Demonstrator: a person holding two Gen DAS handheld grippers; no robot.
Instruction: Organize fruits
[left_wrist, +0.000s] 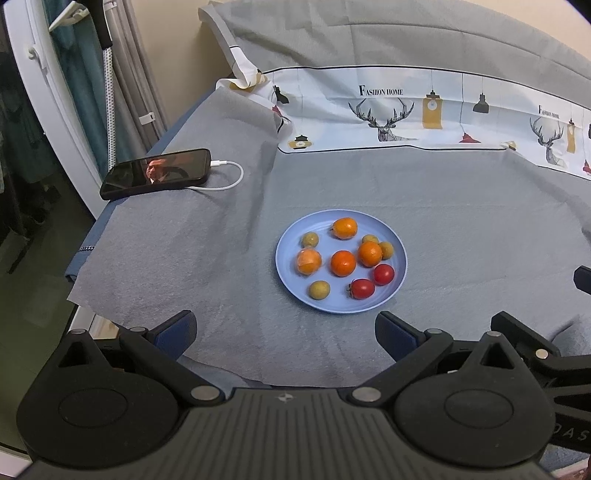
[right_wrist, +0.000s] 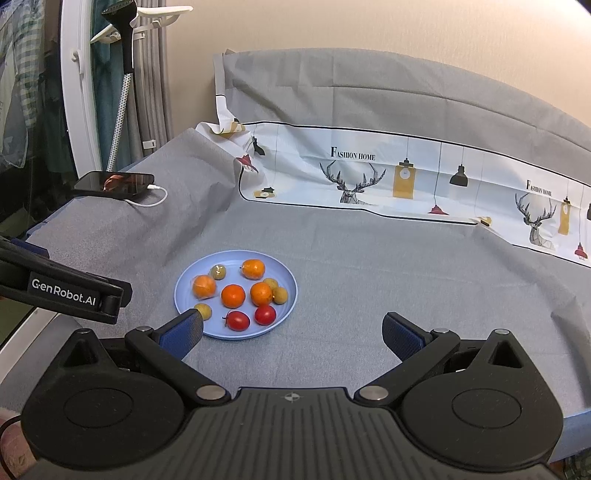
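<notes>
We see the blue plate (left_wrist: 400, 258) of fruits (left_wrist: 343, 263) on the grey-covered worktop (left_wrist: 461, 229), just ahead of our left hand-held gripper (left_wrist: 286, 330) and right hand-held gripper (right_wrist: 293, 330), both spread wide, holding nothing.

The plate (left_wrist: 291, 275) is light blue. On it sit four orange fruits (left_wrist: 343, 263), two red tomatoes (left_wrist: 383, 274) and a few small yellow-brown fruits (left_wrist: 319, 289). One orange fruit (left_wrist: 308, 261) looks paler and shiny. The table cloth (left_wrist: 461, 236) is grey. At the back lies a white cloth (left_wrist: 406, 107) with black deer heads, yellow and black lamps, small red shapes and black letters. The phone (left_wrist: 157, 172) is black and its cable (left_wrist: 231, 173) is white. The left gripper (left_wrist: 286, 328) is black with dark blue pads (left_wrist: 177, 332). The right gripper (right_wrist: 291, 330) is black with blue pads (right_wrist: 184, 328) too. The wall (right_wrist: 369, 33) is cream.
</notes>
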